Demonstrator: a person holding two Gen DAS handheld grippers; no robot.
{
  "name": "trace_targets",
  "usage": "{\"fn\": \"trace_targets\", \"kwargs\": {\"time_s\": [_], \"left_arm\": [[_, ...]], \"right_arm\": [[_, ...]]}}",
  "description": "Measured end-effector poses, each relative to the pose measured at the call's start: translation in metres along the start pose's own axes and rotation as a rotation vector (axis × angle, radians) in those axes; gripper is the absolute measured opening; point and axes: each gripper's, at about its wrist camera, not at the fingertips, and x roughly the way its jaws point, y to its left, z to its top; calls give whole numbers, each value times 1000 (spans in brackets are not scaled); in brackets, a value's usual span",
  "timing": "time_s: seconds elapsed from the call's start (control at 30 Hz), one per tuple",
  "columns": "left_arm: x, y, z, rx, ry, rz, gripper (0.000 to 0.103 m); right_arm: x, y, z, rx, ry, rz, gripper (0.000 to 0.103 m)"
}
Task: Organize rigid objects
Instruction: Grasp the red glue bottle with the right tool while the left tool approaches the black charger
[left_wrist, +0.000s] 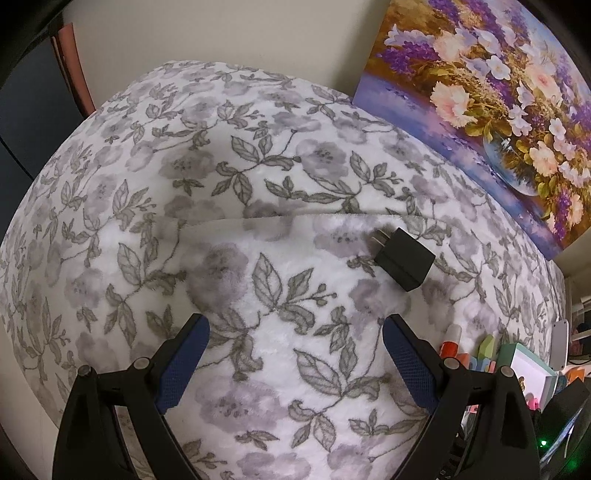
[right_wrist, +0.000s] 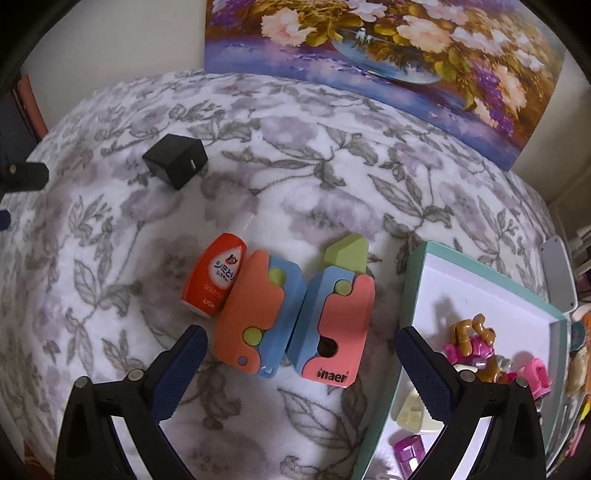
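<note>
Black charger (left_wrist: 403, 258) lies on floral blanket (left_wrist: 184, 192), prongs toward far left edge, well apart from left gripper (left_wrist: 295, 360), ahead and to its right. Left gripper jaws spread wide, holding nothing. Right gripper (right_wrist: 297, 373) also wide open, empty, just above two pastel toy knives (right_wrist: 258, 314) (right_wrist: 334, 317) lying side by side; orange bottle (right_wrist: 214, 275) touches left knife. Teal box (right_wrist: 410, 280) at blanket's right edge holds small toys (right_wrist: 476, 347). Flower painting (right_wrist: 388, 48) leans on wall at far edge.

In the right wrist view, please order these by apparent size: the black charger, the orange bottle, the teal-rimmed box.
1. teal-rimmed box, clearly largest, partly cut off.
2. orange bottle.
3. black charger, but it lies farther from the camera, so this rank is unsure.
</note>
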Motion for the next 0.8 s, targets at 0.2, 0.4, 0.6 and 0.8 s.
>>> {"fn": "trace_targets", "kwargs": {"time_s": [0.2,0.4,0.6,0.8], "left_arm": [[12,-3,-2,12,26,-8,95],[26,-4,-3,22,59,-20,95],[31,4,0,0,58,-15,95],[43,11,4,-25,74,-14,95]], "right_arm": [[7,8,0,-31,5,-27,103],[10,21,7,-80,-23,-54,103],[16,37,18,-152,-62,-87,103],[29,43,35,-120,-78,-21,103]]}}
